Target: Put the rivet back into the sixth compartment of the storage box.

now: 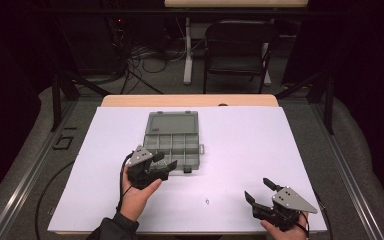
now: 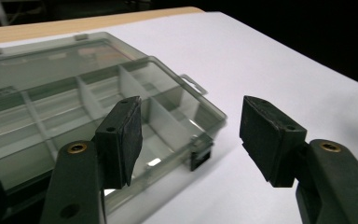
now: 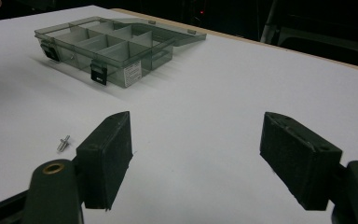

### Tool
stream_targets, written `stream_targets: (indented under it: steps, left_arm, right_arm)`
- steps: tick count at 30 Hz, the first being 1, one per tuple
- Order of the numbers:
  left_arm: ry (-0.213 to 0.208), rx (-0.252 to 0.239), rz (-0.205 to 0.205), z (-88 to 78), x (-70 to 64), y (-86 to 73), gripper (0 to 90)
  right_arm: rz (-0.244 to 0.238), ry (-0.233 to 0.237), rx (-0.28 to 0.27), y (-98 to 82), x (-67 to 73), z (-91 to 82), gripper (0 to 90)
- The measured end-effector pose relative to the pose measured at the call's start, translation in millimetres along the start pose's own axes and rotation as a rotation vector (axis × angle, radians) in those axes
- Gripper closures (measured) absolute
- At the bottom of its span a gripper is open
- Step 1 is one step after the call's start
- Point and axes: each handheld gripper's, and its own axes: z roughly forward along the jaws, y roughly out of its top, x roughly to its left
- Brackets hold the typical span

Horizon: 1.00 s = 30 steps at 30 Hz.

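Organizer box (image 1: 173, 141): clear grey compartment case, middle of the white table sheet (image 1: 260, 150), lid folded back flat on the far side, dividers exposed, compartments apparently empty, two dark latches on the near wall.
Rivet (image 1: 206, 202): small metal pin lying loose on the sheet, near the front edge, between the two hands and well apart from the box; probably the part meant for a compartment.
Right gripper (image 1: 258, 191): nearest the person, low at the front right, jaws spread wide with nothing between them, aimed across the sheet toward the pin and box.
Left gripper (image 1: 164, 161): just at the box's near left corner, jaws released and empty, one pad over the front compartments, likely finished with the lid.
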Motion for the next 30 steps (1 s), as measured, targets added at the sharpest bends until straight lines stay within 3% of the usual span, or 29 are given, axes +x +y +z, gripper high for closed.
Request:
stream_targets:
  steps: [7,13,30]
  left_arm:
    - [-0.054,0.025,0.043,6.4,-18.2,-0.8,39.7]
    - [-0.077,0.047,0.068,11.9,-30.2,-4.8,40.0]
    - [-0.143,0.111,0.105,24.4,-55.8,-17.3,43.3]
  right_arm:
    - [-0.002,0.004,-0.002,0.1,-0.3,0.4,24.8]
    - [-0.003,0.005,0.000,0.2,0.1,1.0,24.8]
    - [-0.008,0.017,-0.002,1.7,0.4,4.4,24.8]
